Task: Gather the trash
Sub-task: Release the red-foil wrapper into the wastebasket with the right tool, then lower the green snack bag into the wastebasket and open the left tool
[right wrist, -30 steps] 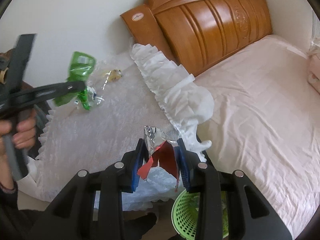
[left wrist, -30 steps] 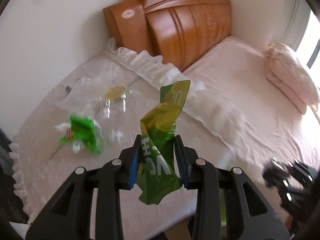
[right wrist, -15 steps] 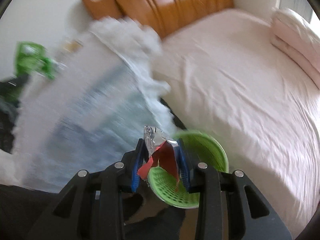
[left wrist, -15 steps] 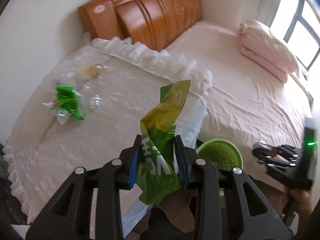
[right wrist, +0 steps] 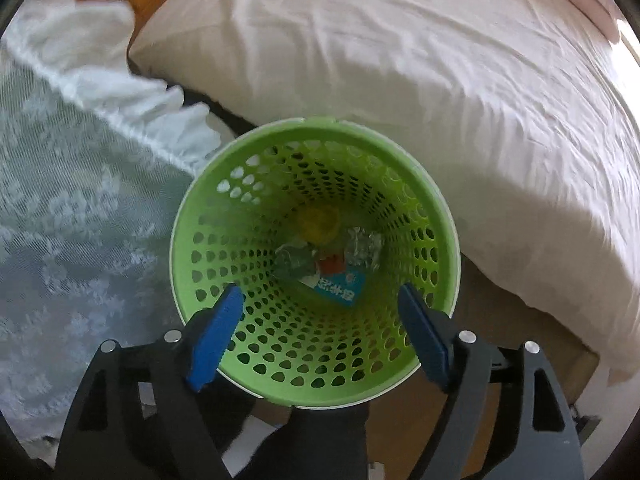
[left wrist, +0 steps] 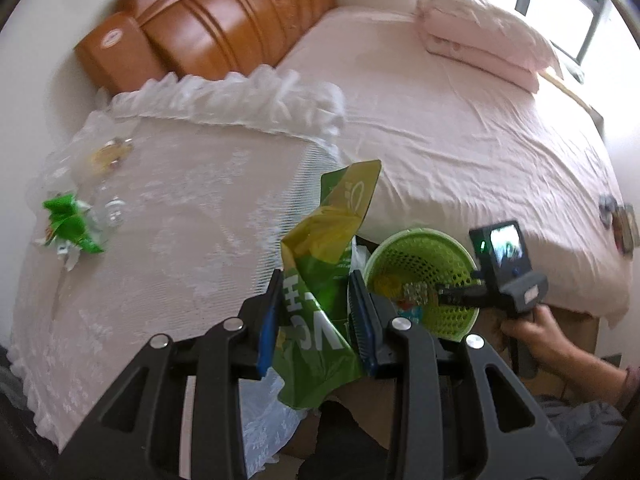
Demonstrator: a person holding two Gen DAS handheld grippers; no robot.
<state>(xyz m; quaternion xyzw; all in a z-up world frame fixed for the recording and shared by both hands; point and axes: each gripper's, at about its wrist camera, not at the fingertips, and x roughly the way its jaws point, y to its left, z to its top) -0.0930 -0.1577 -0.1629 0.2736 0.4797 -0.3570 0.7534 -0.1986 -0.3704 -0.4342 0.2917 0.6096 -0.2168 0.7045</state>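
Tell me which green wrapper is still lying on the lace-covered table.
The small crumpled bright green wrapper at the lace cloth's far left edge. The larger yellow-green wrapper is clamped upright in the left gripper.

A big green and yellow wrapper [left wrist: 320, 280] stands up, crinkled, pinched in the left gripper [left wrist: 316, 312]; a round green basket [right wrist: 192, 248] with holes sits near the bed, holding shiny foil, a yellow bit and a blue packet [right wrist: 340, 286]; a small green wrapper [left wrist: 66, 224] lies far left on the lace cover.
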